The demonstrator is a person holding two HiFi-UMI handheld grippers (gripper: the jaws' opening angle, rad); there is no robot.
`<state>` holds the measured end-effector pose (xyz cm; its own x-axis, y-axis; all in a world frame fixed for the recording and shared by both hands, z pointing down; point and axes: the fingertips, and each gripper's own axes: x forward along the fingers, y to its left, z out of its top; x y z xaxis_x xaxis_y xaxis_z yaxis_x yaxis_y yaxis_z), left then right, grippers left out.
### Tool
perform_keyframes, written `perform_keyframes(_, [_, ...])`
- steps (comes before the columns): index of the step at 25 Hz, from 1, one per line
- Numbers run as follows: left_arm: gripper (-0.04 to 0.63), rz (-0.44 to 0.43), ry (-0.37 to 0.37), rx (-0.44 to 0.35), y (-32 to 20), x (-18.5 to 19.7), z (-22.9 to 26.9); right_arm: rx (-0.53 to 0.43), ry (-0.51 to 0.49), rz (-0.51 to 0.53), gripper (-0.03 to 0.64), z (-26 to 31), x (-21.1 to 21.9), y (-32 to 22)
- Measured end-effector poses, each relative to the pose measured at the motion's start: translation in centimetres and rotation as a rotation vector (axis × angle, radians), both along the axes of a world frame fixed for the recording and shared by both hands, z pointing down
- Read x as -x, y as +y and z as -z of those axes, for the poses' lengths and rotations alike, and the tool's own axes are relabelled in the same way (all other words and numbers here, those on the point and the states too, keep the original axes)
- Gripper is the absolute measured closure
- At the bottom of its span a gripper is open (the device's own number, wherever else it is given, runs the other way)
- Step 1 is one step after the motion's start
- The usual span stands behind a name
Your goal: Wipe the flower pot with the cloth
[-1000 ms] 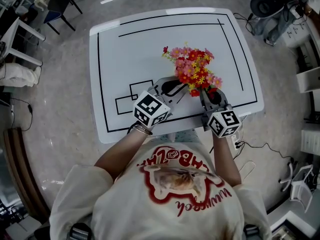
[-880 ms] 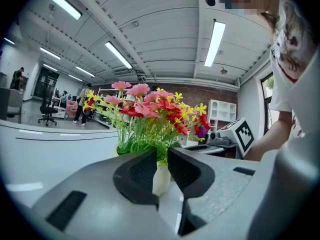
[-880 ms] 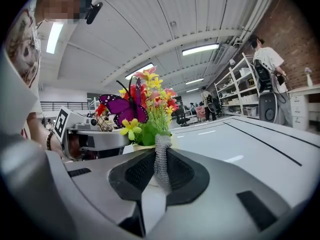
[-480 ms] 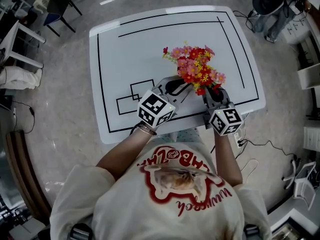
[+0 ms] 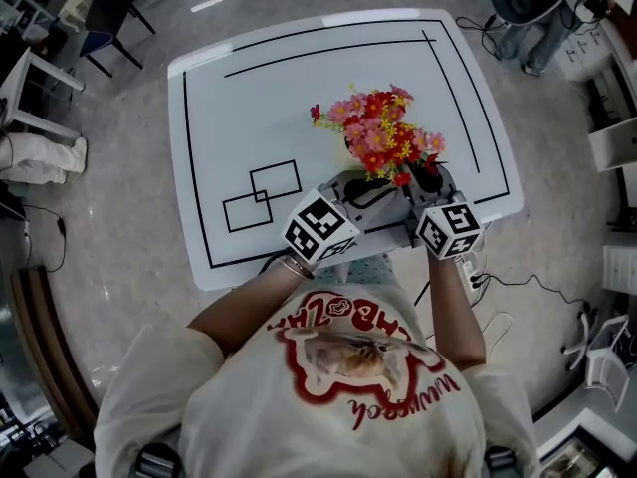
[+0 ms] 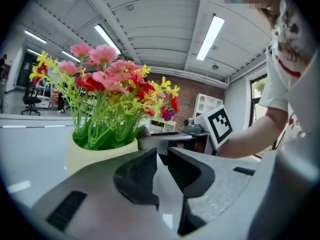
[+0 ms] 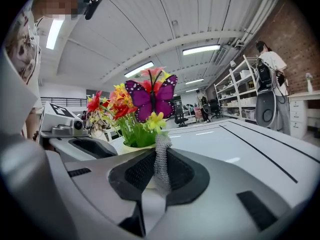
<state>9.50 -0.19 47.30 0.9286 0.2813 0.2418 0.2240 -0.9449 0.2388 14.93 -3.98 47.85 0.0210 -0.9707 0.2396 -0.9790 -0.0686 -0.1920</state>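
Right tool [image 7: 160,158] pinches the cloth [image 7: 161,143], left tool [image 6: 163,156] slightly parted, empty; flower pot [image 6: 95,155] holds flowers [image 6: 107,84].

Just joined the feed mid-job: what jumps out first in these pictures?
A bunch of red, pink and yellow artificial flowers in a pale yellow pot stands on the white table near the person's edge, a purple butterfly among the blooms. Right beside it, the right claw pinches a grey knitted cloth.
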Motion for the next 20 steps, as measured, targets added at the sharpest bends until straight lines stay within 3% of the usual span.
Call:
perform_keyframes(5, [0.523,0.057,0.058,0.018,-1.8,1.5,1.6,-0.003,-0.005,-0.010,0.565,0.0,0.2,0.3])
perform_keyframes(11, [0.523,0.147,0.074,0.024,-4.3,3.2,2.2,-0.005,-0.002,-0.021,0.565,0.0,1.1,0.9])
perform_keyframes(20, [0.523,0.182,0.090,0.052,-4.7,5.4,2.2,-0.008,0.003,-0.044,0.565,0.0,2.2,1.0])
